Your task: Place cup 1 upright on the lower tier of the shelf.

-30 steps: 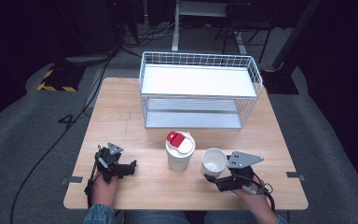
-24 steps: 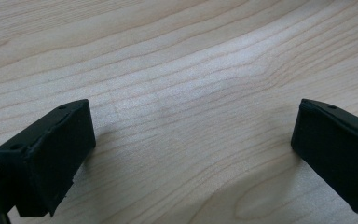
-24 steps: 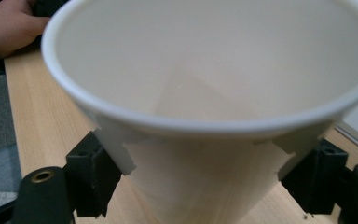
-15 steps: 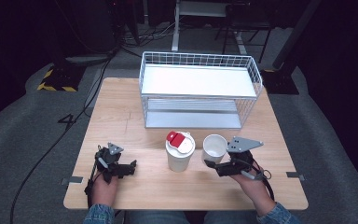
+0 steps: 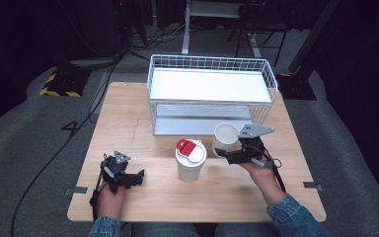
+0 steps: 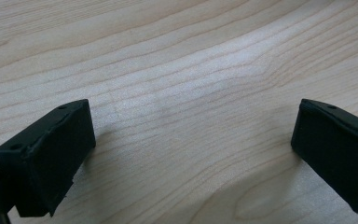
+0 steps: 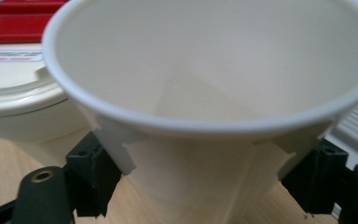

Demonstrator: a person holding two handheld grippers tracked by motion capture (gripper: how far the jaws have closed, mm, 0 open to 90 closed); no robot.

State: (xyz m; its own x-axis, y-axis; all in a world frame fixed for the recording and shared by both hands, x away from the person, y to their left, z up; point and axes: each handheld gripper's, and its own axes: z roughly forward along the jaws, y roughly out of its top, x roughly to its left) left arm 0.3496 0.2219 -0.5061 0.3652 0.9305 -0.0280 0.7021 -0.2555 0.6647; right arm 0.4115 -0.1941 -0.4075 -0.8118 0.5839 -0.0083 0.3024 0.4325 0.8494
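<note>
Paper cup [image 5: 225, 138], white, smooth, tapered, rolled rim, open mouth up; gripped by right gripper [image 5: 233, 156], black jaws pressed on both sides of cup wall below rim, held near front of wire basket [image 5: 212, 64]. Inside of cup [image 7: 214, 60] matte, bare. Lidded cup [image 5: 191, 160] just left of it, upright on table [image 5: 143, 123]; cream plastic lid with red tab. Basket white wire mesh, two flat shelves. Table pale wood, fine wavy grain. Left gripper [image 5: 128, 178] low on table at near-left; jaws spread wide, grasping nothing, bare wood [image 6: 191, 116] between them.

Pale matt wood table [image 5: 138, 123], white wire rack [image 5: 212, 66], smooth paper cup [image 7: 214, 102]
</note>
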